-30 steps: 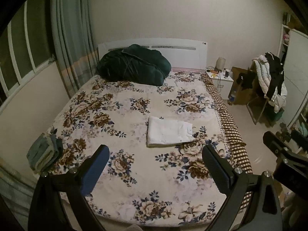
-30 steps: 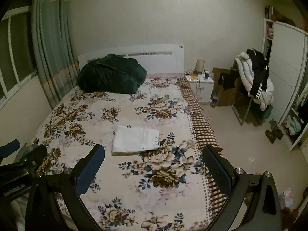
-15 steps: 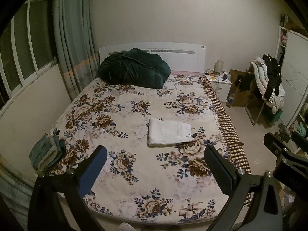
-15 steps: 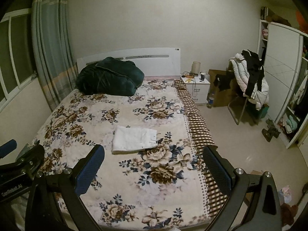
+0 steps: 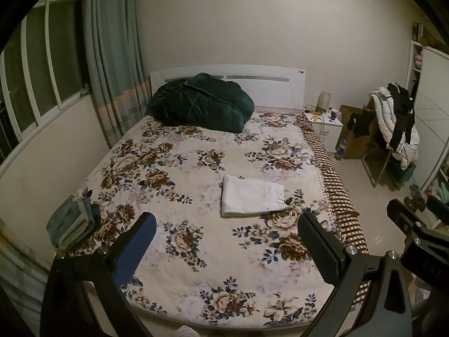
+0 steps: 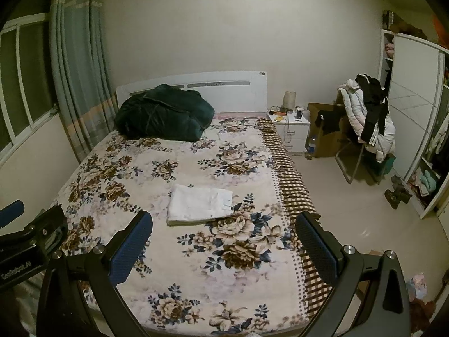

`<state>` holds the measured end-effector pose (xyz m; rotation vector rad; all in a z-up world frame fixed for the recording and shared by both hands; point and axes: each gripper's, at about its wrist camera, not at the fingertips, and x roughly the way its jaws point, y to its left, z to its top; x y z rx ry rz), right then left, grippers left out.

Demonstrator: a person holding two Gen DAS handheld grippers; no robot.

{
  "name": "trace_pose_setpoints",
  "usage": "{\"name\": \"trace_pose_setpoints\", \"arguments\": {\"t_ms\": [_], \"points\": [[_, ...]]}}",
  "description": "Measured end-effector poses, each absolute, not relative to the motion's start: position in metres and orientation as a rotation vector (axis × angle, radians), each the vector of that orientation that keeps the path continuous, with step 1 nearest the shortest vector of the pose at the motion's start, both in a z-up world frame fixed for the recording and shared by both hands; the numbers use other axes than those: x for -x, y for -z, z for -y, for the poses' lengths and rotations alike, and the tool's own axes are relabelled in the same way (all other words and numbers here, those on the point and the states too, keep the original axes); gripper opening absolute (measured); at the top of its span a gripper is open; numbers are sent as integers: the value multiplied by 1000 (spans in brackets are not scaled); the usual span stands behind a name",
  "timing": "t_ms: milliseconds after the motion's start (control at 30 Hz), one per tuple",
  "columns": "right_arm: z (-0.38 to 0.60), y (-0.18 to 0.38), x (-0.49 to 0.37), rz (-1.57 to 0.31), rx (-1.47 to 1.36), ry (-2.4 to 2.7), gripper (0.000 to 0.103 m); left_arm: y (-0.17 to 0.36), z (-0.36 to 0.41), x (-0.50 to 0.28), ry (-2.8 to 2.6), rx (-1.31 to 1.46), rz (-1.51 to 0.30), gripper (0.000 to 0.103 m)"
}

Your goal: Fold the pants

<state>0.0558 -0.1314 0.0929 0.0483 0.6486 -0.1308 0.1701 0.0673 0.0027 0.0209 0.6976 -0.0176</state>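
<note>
White pants [image 5: 252,198] lay folded mid-bed [image 5: 174,278], well clear of left gripper [image 5: 224,244] and right gripper [image 6: 224,241], both jaws spread empty; any further regrasp would likely undo the stack

Dim, yellowish indoor light from overhead; the window [image 5: 33,84] is dark. Both fisheye views bend heavily and fall to black at the corners. A faint glare spot lies on the floor [image 6: 364,231]. Detail is soft and grainy.

Left gripper [image 5: 226,241] and right gripper [image 6: 223,238] fill each frame's bottom, jaws spread wide, holding nothing.
</note>
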Motion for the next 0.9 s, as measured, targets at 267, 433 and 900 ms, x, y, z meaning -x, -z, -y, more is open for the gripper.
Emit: {"name": "trace_pose_setpoints", "arguments": {"t_ms": [267,433,900], "points": [[126,-90,-61,-656,-42,120,103,-3,-66,-170,18,-19,-695,103],[126,-90,-62,-652,-41,126,103,-3,-66,-170,19,-18,-695,103],[126,-91,-59,-645,-44,137,103,-5,-64,-167,15,-15,-692,103]]}}
